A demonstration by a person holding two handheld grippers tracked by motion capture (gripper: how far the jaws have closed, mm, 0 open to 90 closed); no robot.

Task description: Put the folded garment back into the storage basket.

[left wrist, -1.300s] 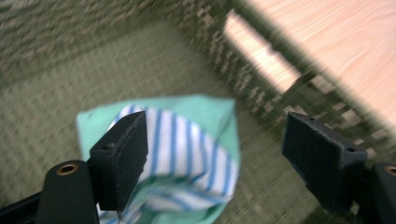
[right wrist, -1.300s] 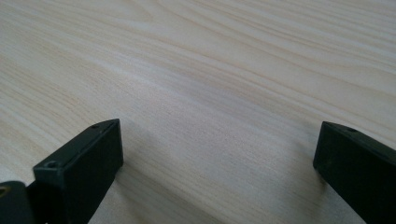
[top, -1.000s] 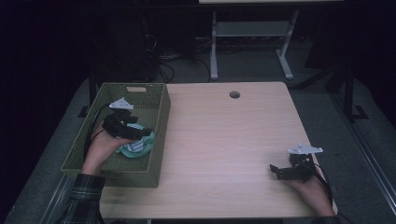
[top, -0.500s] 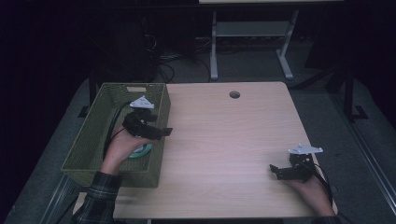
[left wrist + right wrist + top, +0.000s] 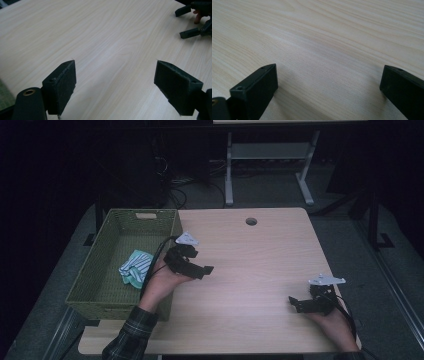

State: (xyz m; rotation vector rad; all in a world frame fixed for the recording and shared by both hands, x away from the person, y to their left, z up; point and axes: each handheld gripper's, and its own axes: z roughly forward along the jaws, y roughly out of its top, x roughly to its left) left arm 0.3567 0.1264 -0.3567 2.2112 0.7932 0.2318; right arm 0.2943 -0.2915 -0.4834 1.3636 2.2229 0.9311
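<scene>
We find the left gripper (image 5: pixel 202 269) held over the pale wood-grain counter (image 5: pixel 260 255), just beside the right-hand wall of the green woven rectangular basket (image 5: pixel 95 270). Its fingers (image 5: pixel 62 85) stand wide apart with nothing between them — in the left gripper view, bare counter shows in the gap. The hand (image 5: pixel 162 280) holding it reaches across the basket's near corner, with a plaid sleeve (image 5: pixel 127 335) below.

The folded white-and-teal striped cloth (image 5: pixel 136 266) lies inside the basket, on its floor toward the right wall, apart from the left gripper and touched by neither tool.

The right gripper (image 5: pixel 299 304) sits low at the counter's near right corner, well apart from the basket. Its fingers (image 5: pixel 257 87) are likewise spread, empty, close above the wood — we cannot tell whether they touch it. The right gripper also appears at the top right of the left gripper view.

A round cable hole (image 5: pixel 251 221) marks the counter's far edge.
</scene>
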